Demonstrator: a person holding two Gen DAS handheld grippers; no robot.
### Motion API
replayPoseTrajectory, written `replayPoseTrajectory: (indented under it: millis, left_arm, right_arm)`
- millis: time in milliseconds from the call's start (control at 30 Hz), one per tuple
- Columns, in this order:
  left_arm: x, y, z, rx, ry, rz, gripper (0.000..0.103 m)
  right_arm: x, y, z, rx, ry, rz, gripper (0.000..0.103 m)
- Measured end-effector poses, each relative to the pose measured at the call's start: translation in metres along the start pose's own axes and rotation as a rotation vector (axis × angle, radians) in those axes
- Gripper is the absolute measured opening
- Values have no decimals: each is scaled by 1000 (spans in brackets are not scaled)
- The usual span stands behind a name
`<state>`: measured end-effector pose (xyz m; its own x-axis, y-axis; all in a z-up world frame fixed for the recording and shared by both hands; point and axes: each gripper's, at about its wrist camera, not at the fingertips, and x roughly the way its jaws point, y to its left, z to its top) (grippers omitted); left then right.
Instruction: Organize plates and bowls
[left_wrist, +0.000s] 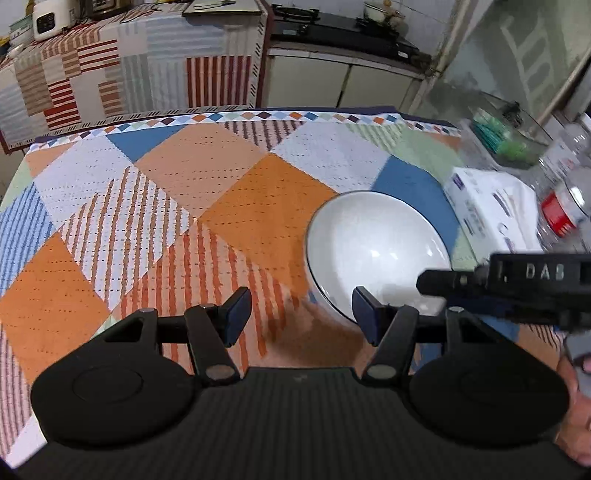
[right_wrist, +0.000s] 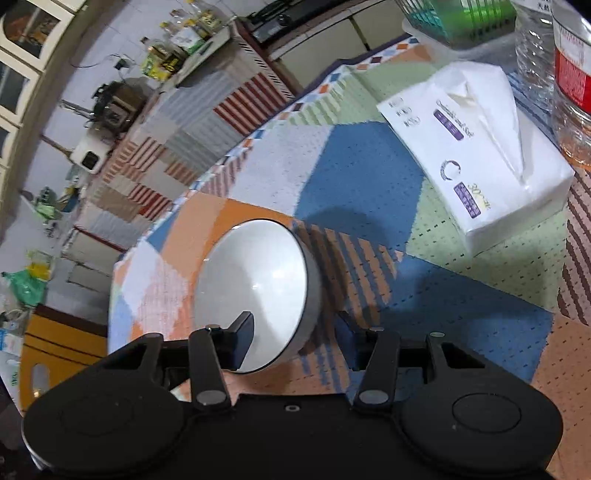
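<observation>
Both claws stand part open and grip nothing: the left gripper (left_wrist: 301, 317) hangs over bare cloth with the bowl's rim beside its right pad, while the right gripper (right_wrist: 295, 341) straddles that rim, one pad inside the bowl and the other outside, neither visibly pressing. Largest in view is the table (left_wrist: 147, 221), draped in a woven patchwork cloth of orange, blue, pale green and striped diamonds, its weave dotted and slightly ribbed. At about two o'clock from the bowl in the right wrist view lies a soft white tissue pack (right_wrist: 480, 155), squarish and crinkled, with clear plastic bottles (right_wrist: 569, 74) beyond it at the far right. The bowl (left_wrist: 373, 251) itself sits on the cloth at roughly three o'clock in the left wrist view, a round, smooth, glossy white ceramic piece with a thin dark rim line, empty inside. By my judgement the organizing has barely begun: a single bowl is being approached, no plates or stack show, and gripping, lifting and placing all remain.
</observation>
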<state>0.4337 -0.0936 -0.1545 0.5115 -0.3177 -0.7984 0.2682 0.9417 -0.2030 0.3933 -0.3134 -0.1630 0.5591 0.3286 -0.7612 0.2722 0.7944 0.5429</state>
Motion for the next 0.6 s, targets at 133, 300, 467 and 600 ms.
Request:
replayPoseTrajectory:
  millis: [133, 300, 467, 600]
  left_arm:
    - [10, 13, -4, -80, -14, -41, 59]
    - [17, 21, -3, -156, -23, -88, 59]
    - [29, 14, -2, -162, 15, -91, 55]
    - [35, 4, -7, -178, 74, -125, 30]
  right_arm:
    - [17, -2, 2, -52, -13, -11, 55]
    - [29, -10, -1, -108, -59, -51, 49]
    - [24, -15, 1, -60, -62, -31, 11]
    - [24, -1, -2, -185, -45, -49, 12]
